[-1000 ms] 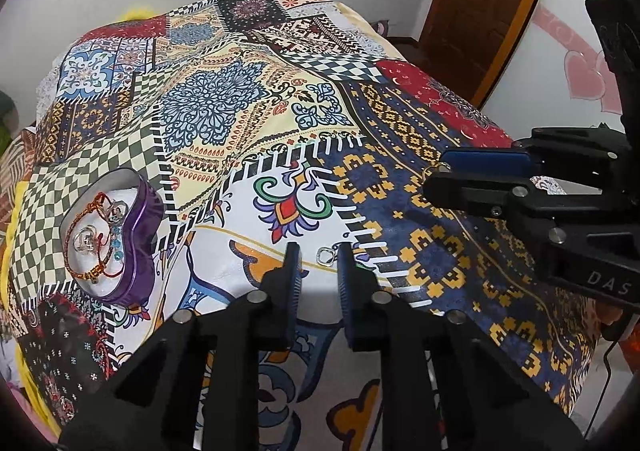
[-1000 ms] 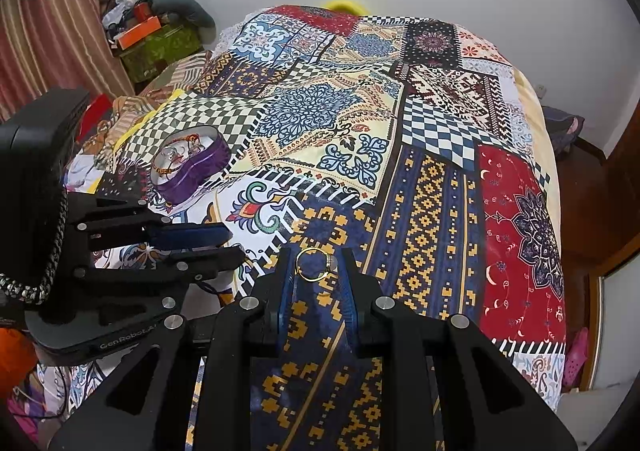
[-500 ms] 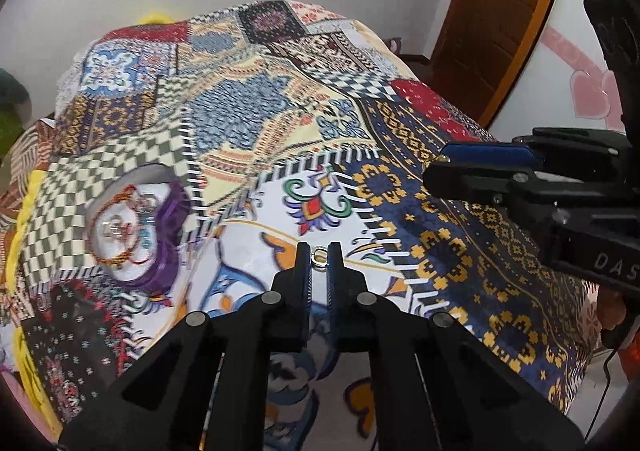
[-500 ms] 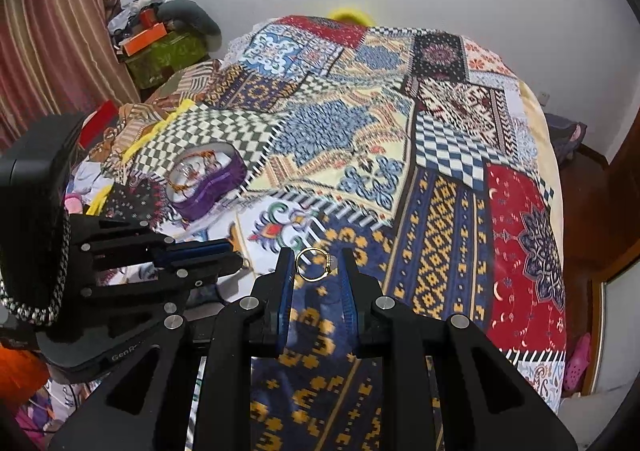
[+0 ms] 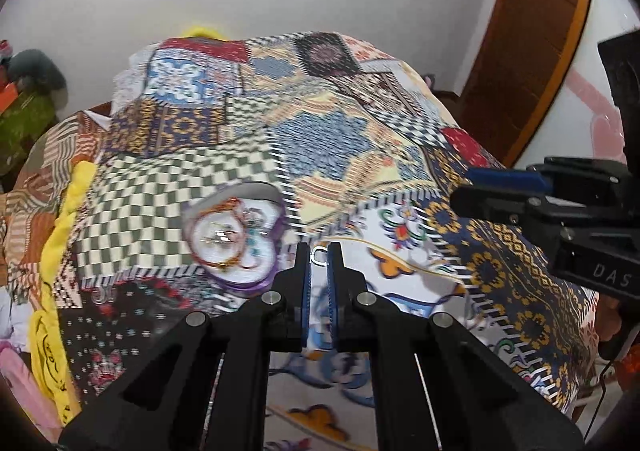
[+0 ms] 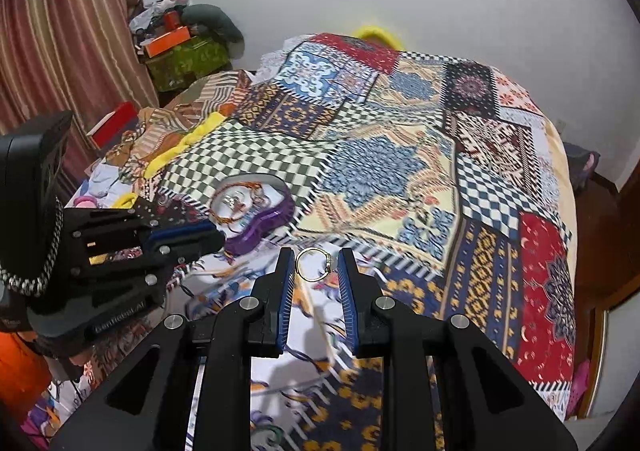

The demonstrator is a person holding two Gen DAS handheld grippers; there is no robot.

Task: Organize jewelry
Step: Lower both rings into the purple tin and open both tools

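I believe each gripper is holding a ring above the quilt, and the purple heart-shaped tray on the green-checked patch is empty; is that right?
Not quite: the purple tray is not empty. The right wrist view shows bracelets and other jewelry in it. The rest holds: the right gripper pinches a gold ring, and the left gripper a small silver ring.

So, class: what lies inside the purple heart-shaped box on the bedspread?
The purple heart-shaped box holds orange beaded bracelets and a silvery piece on white lining. Blur hides finer detail, and anything beneath the bracelets is covered.
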